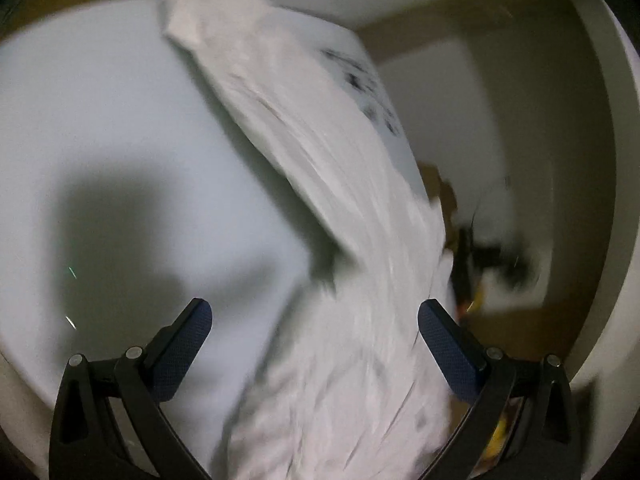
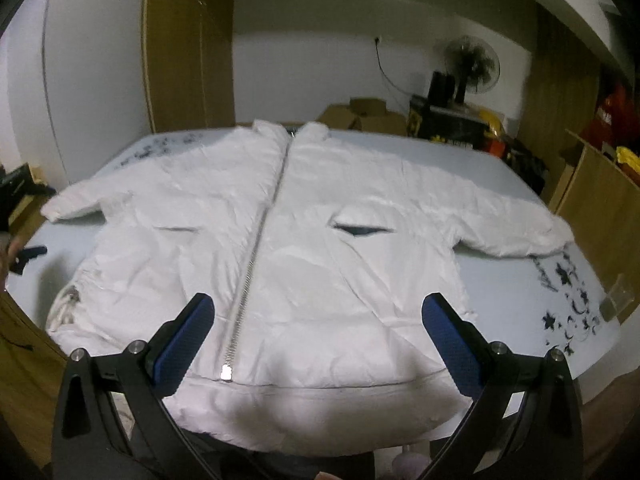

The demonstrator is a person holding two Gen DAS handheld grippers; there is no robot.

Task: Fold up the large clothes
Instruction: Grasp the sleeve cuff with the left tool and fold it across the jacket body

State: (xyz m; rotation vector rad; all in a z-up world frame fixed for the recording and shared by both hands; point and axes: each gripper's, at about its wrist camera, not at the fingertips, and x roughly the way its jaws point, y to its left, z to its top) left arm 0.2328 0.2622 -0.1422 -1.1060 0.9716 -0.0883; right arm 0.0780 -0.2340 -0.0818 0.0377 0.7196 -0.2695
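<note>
A large white zip-up jacket [image 2: 304, 240] lies flat, front up, on a pale blue bed [image 2: 500, 168], sleeves spread to both sides and a silver zipper [image 2: 256, 240] running down its middle. My right gripper [image 2: 318, 320] hovers open above the hem near the zipper's lower end, with nothing between its fingers. In the blurred left wrist view, the jacket [image 1: 320, 200] stretches away from the lens over the bed [image 1: 100, 140]. My left gripper [image 1: 316, 324] is open with the white cloth lying between and below its fingers. Whether they touch it is unclear.
Black star prints mark the bed sheet [image 2: 568, 312] at the right. Cardboard boxes [image 2: 360, 116], a fan [image 2: 472, 64] and dark clutter stand behind the bed. A tall wooden wardrobe [image 2: 188, 48] rises at the back left. More boxes [image 2: 600, 200] stand at the right.
</note>
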